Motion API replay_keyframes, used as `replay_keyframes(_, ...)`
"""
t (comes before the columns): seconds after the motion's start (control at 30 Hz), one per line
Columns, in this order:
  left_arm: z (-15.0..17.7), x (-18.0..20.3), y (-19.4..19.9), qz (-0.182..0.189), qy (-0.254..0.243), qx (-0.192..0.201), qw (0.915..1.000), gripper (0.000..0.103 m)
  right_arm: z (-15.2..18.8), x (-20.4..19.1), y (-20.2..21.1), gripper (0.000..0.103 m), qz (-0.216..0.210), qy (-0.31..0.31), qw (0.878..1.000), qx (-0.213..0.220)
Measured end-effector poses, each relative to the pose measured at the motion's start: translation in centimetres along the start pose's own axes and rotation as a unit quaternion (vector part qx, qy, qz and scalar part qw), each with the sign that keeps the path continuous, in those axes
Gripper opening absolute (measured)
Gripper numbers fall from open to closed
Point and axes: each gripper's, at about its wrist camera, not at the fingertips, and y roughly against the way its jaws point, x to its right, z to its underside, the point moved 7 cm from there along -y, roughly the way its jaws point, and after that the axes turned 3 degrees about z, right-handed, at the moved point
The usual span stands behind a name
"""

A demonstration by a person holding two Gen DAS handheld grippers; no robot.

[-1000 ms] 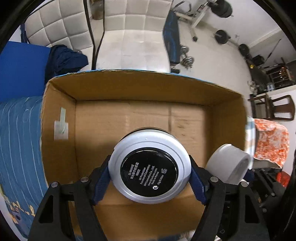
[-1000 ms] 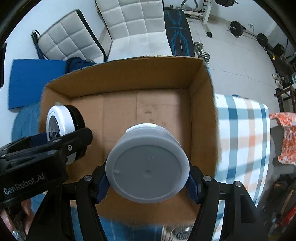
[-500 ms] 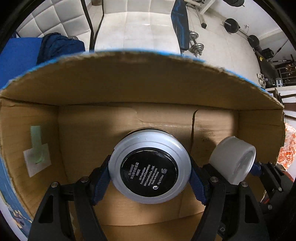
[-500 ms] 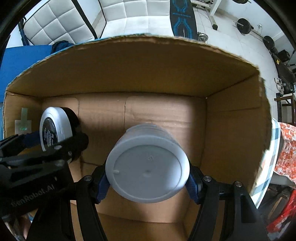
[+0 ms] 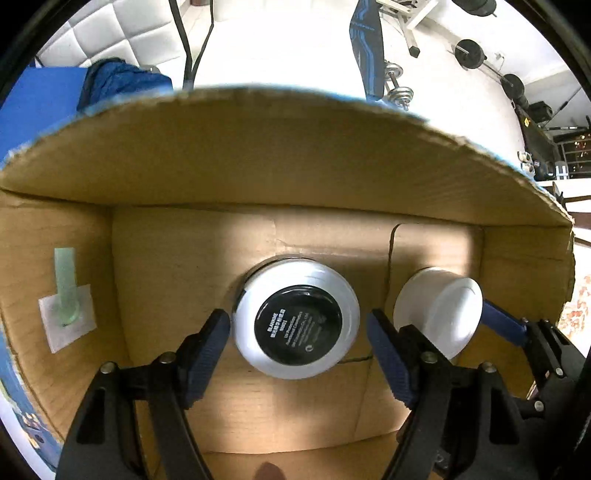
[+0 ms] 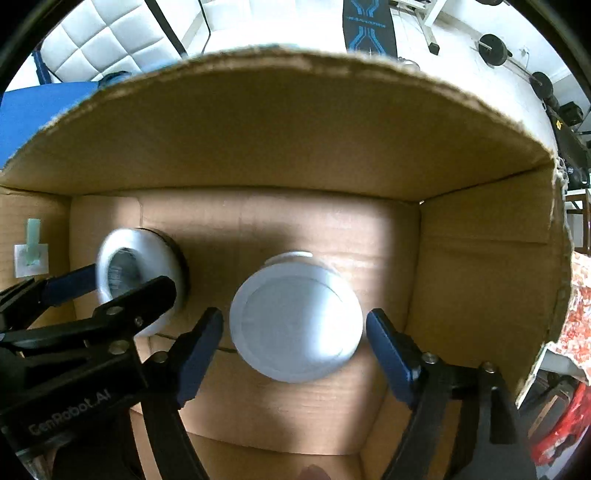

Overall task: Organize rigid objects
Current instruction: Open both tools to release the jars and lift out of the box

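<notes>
Both grippers reach down into an open cardboard box (image 5: 258,166). My left gripper (image 5: 299,343) is open, its blue pads standing just off either side of a white jar with a black labelled base (image 5: 297,326) that rests on the box floor. My right gripper (image 6: 295,338) is open around a plain white jar (image 6: 295,325), also on the box floor, with small gaps at both pads. The white jar also shows in the left wrist view (image 5: 439,314), right of the black-based jar. The black-based jar shows in the right wrist view (image 6: 136,273), blurred, behind the left gripper's finger.
The box walls (image 6: 487,266) close in on all sides. A taped paper patch (image 5: 66,317) is on the left wall. Beyond the box are a white quilted chair (image 5: 122,33), a blue mat (image 5: 37,103), weights (image 5: 399,92) and an orange cloth (image 6: 576,317).
Both grippers lowered into the box and opened. The two jars left the pads and now sit on the box floor.
</notes>
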Motion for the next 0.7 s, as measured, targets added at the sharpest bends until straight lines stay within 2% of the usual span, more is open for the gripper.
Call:
replay_keyframes(0.07,0.0,-0.1,0.7,-0.009,-0.007,0.006,0.9999,0.087,-0.2,-0.3,0.3,0.088,0.003,0.002,1.0,0.004)
replay_keyframes(0.13,0.1,-0.1,1.2,-0.013,-0.01,0.012,0.9998,0.09,-0.5,-0.4,0.6,0.092,0.001,0.003,1.0,0.007)
replay_keyframes(0.27,1.3,-0.7,2.4,-0.019,-0.018,0.025,0.9994,0.101,0.3,-1.1,1.4,0.102,-0.004,0.0,1.0,0.011)
replay_keyframes(0.37,2.4,-0.3,2.6,-0.017,-0.012,0.04,0.999,0.101,0.5,-1.4,2.0,0.103,-0.001,-0.003,1.0,0.019)
replay_keyframes(0.5,4.2,-0.3,4.3,-0.02,-0.006,0.068,0.9974,0.101,2.6,-1.8,2.4,0.103,-0.002,-0.015,1.0,0.024)
replay_keyframes(0.7,7.1,-0.8,7.9,-0.047,-0.005,0.126,0.9909,0.101,6.0,-1.4,4.1,0.103,-0.016,-0.032,0.998,0.043)
